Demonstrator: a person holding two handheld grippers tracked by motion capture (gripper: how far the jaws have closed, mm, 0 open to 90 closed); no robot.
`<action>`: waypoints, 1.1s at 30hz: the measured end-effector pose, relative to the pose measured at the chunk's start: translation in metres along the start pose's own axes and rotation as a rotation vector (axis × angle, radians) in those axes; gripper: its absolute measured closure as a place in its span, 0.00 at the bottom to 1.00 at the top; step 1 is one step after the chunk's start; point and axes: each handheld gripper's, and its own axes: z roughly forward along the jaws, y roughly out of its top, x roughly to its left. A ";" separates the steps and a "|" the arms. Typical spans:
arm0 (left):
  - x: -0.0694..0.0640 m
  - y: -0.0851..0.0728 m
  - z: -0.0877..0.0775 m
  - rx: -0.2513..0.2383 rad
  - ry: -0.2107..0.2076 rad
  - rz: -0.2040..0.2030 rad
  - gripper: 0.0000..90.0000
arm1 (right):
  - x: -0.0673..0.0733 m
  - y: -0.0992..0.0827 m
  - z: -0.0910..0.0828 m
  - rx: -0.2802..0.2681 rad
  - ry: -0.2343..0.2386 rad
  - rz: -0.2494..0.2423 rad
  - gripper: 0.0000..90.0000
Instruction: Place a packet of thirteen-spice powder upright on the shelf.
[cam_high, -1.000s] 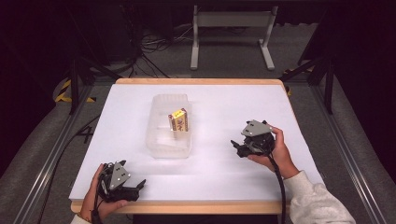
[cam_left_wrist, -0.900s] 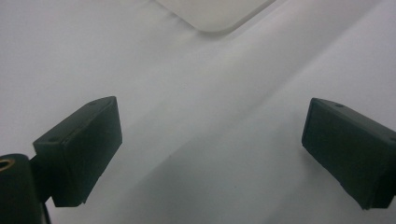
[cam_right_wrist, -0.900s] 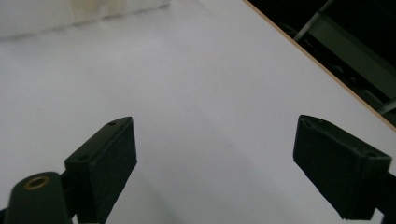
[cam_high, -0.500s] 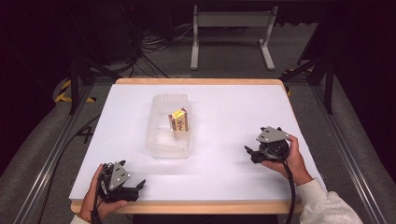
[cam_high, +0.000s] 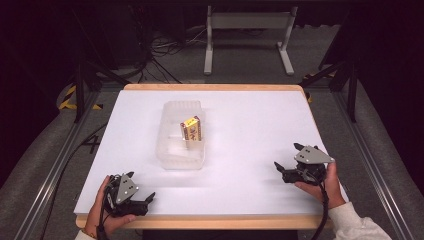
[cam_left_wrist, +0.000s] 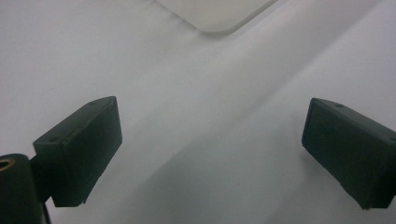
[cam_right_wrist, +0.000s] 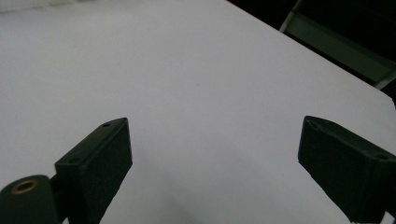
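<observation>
A clear plastic bin (cam_high: 182, 137) stands on the white table (cam_high: 250, 125), left of centre, with a small yellow and brown box (cam_high: 192, 128) standing upright inside it. My left gripper (cam_high: 148, 199) rests near the table's front left corner, held by a hand, open with nothing between its jaws; the left gripper view has a corner of the bin (cam_left_wrist: 219, 14) ahead. My right gripper (cam_high: 286, 162) is at the front right, open and empty; its jaws have just been opening. In the right gripper view its fingers (cam_right_wrist: 100, 158) stand wide over bare table.
The table's wooden edge (cam_high: 210, 221) runs along the front. Beyond the far edge lie dark floor, cables and a metal stand (cam_high: 247, 35). Metal rails (cam_high: 55, 165) run along both sides.
My right gripper has moved from the middle right of the table toward the front right corner, away from the bin. The left gripper has stayed in place.
</observation>
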 end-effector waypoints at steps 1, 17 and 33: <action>0.000 0.000 0.000 -0.004 -0.002 -0.007 0.06 | 0.000 0.000 0.000 0.000 0.000 0.000 0.11; 0.010 0.018 0.016 -0.064 -0.044 -0.053 0.06 | -0.007 -0.045 -0.037 0.018 -0.088 0.109 0.12; 0.010 0.027 0.026 -0.061 -0.050 -0.045 0.06 | -0.009 -0.056 -0.052 0.026 -0.120 0.142 0.12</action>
